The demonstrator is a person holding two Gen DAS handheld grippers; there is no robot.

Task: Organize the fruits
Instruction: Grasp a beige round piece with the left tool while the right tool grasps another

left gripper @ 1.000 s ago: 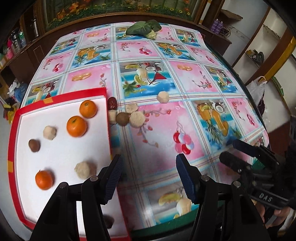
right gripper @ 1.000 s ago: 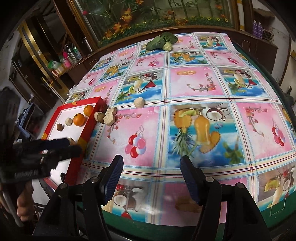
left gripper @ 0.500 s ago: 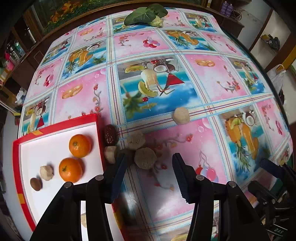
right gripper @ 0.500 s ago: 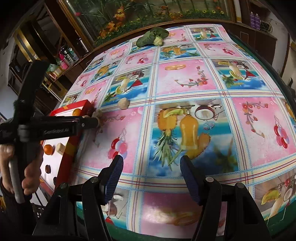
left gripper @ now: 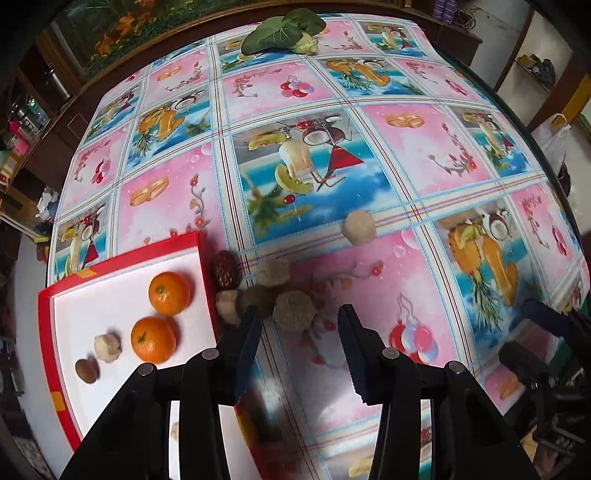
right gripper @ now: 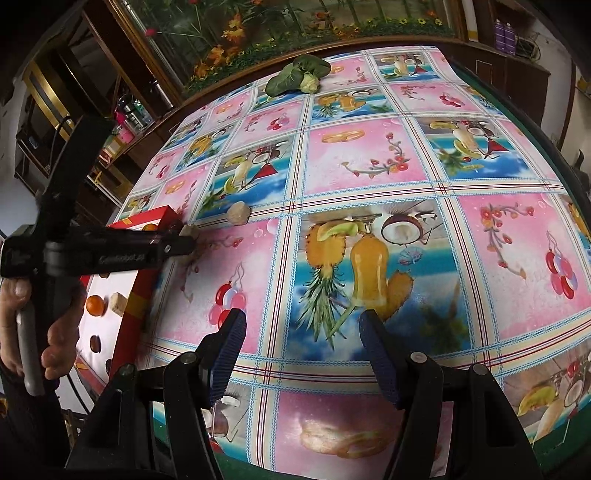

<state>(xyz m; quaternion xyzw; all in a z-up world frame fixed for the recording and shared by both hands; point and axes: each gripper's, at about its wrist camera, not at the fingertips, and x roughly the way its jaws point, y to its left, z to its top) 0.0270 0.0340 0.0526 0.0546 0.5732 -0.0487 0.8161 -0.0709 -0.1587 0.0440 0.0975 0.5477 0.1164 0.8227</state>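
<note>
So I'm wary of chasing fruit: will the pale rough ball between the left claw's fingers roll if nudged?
Probably: the pale rough ball looks round, on smooth tablecloth. Its rough skin should grip well. Neighbours touch its left, so it may jostle them.

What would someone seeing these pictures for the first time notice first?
Probably the loud pink-and-blue fruit-print tablecloth that fills both views. Next, the red-rimmed white tray at the left, holding two bright oranges, and the cluster of beige and brown fruits on the cloth just beside its edge, right ahead of the open left gripper. A leafy green vegetable lies alone at the far end.
</note>
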